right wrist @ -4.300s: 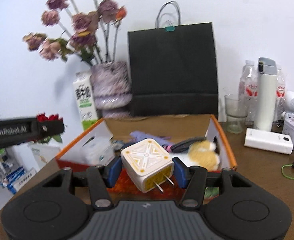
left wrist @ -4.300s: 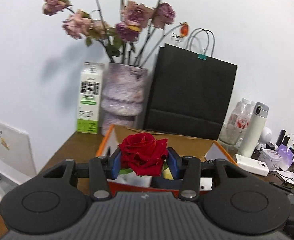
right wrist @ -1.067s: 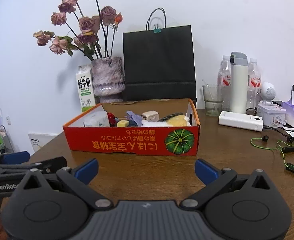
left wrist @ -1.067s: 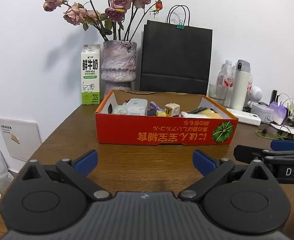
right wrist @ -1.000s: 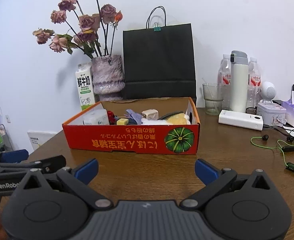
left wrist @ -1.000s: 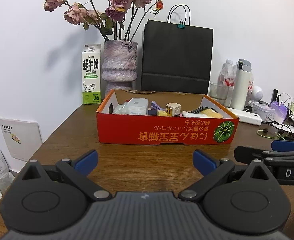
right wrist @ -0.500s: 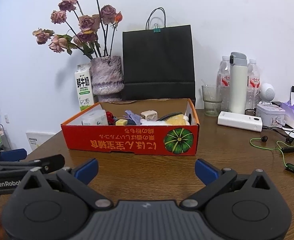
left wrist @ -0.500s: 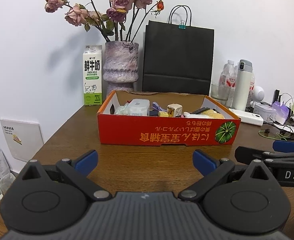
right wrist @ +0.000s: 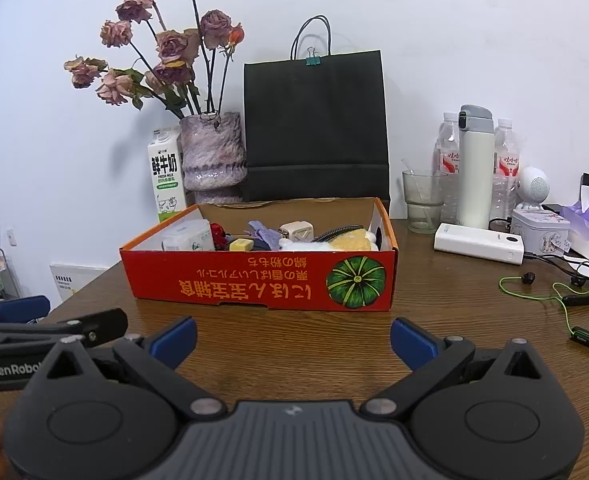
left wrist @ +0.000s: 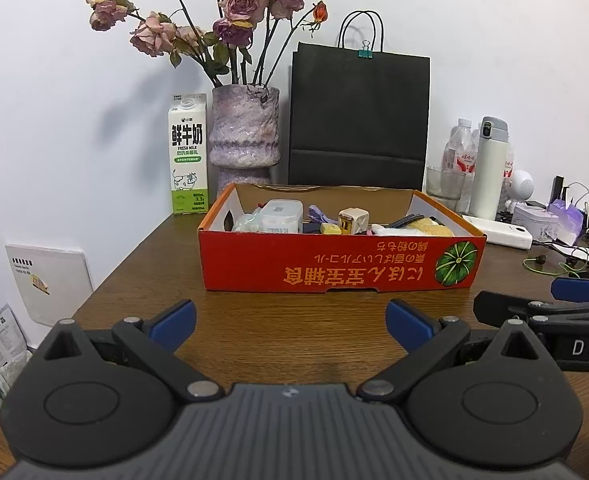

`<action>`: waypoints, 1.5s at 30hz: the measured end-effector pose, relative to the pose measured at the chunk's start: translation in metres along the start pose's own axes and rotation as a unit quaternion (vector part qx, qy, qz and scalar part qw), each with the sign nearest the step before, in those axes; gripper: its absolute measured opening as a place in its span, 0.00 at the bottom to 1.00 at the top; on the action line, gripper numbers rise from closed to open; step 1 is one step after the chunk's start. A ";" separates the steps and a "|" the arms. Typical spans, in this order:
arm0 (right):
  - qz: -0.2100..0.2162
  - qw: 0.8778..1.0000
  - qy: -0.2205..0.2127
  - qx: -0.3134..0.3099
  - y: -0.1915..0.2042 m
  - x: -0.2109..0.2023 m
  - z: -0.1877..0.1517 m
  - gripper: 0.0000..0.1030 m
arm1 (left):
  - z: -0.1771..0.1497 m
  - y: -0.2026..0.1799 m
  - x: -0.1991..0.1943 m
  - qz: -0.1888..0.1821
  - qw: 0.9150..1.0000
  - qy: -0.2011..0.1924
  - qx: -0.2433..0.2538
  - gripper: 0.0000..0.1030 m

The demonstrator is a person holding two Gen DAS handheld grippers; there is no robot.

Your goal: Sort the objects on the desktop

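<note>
A red cardboard box [left wrist: 334, 268] [right wrist: 254, 280] with a pumpkin print stands on the brown wooden table. Inside lie a white lidded container [left wrist: 281, 216], a cream plug charger [left wrist: 353, 220] [right wrist: 296, 231], a red rose [right wrist: 217, 233], a purple glove [right wrist: 264, 232], a yellow block [right wrist: 241, 244] and a yellow plush toy [right wrist: 352, 242]. My left gripper [left wrist: 290, 322] is open and empty, low over the table in front of the box. My right gripper [right wrist: 293, 340] is open and empty, beside it on the right. Each gripper shows at the edge of the other's view.
Behind the box stand a milk carton [left wrist: 187, 154], a vase of dried roses [left wrist: 244, 136] and a black paper bag [left wrist: 358, 116]. At the right are a glass [right wrist: 423, 196], a white flask [right wrist: 474, 168], bottles, a white power bank [right wrist: 478, 244], a tin [right wrist: 539, 230] and green earphones [right wrist: 550, 296].
4.3 s ago the left gripper held the red rose and the right held the charger over the box; both items now lie in the box. Both grippers have opened and drawn back.
</note>
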State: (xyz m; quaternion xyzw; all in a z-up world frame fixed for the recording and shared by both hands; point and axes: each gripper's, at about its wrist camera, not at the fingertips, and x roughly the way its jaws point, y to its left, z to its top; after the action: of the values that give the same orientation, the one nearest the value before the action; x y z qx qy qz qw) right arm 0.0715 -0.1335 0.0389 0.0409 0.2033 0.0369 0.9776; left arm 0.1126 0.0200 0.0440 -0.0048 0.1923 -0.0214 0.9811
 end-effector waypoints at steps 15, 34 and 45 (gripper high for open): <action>0.000 1.000 0.001 0.001 0.000 0.000 0.000 1.00 | -0.001 0.002 0.001 -0.001 1.000 0.002 0.000 1.00; -0.002 1.000 0.001 0.002 0.002 0.002 -0.001 1.00 | -0.002 0.000 0.001 0.003 1.000 0.002 0.001 1.00; -0.002 1.000 0.002 0.002 0.002 0.002 -0.001 1.00 | -0.002 0.001 0.000 0.003 1.000 0.003 0.001 1.00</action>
State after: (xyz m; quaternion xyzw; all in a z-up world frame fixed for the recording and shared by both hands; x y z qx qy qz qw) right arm 0.0728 -0.1312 0.0370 0.0426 0.2053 0.0345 0.9772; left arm 0.1124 0.0209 0.0422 -0.0030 0.1949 -0.0182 0.9807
